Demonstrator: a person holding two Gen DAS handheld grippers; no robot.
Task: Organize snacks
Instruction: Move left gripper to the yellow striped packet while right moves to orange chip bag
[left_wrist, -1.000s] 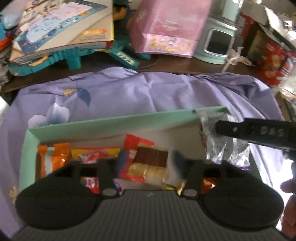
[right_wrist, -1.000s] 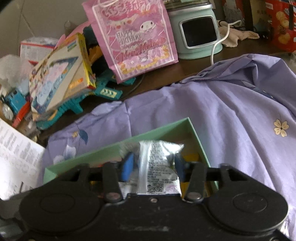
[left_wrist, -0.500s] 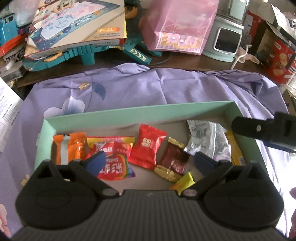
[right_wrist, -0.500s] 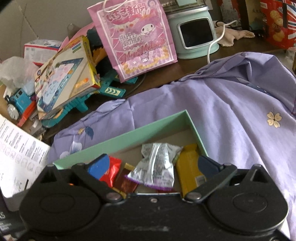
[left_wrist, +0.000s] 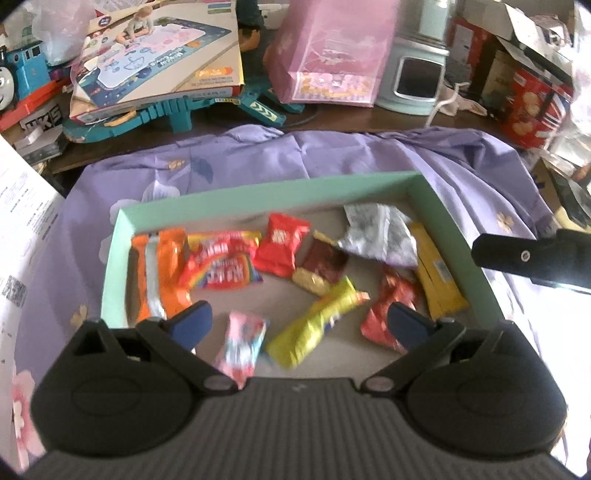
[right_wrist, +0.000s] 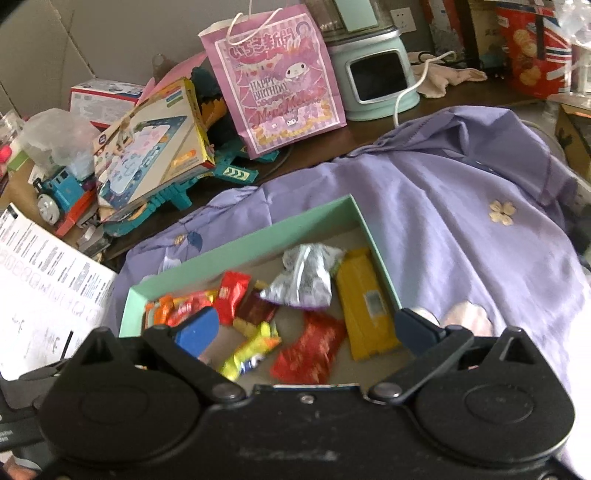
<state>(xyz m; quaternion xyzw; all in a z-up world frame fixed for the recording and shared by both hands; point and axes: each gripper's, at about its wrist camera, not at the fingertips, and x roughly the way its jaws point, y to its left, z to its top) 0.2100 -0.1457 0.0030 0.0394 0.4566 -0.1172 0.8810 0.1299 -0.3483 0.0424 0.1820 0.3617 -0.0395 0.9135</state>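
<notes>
A box (left_wrist: 266, 194) is sitting on a cloth (left_wrist: 369, 155) that is covering the bench (left_wrist: 332, 118). Snack packets (left_wrist: 221, 266) are lying loose inside the box, a long bar (left_wrist: 436, 273) lying against its right wall. Behind the cloth, a gift bag (left_wrist: 328, 55) is standing between a flat carton (left_wrist: 159, 59) on the left and an appliance (left_wrist: 417, 74) on the right.

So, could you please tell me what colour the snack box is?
Mint green box, seen best in the left wrist view.
</notes>
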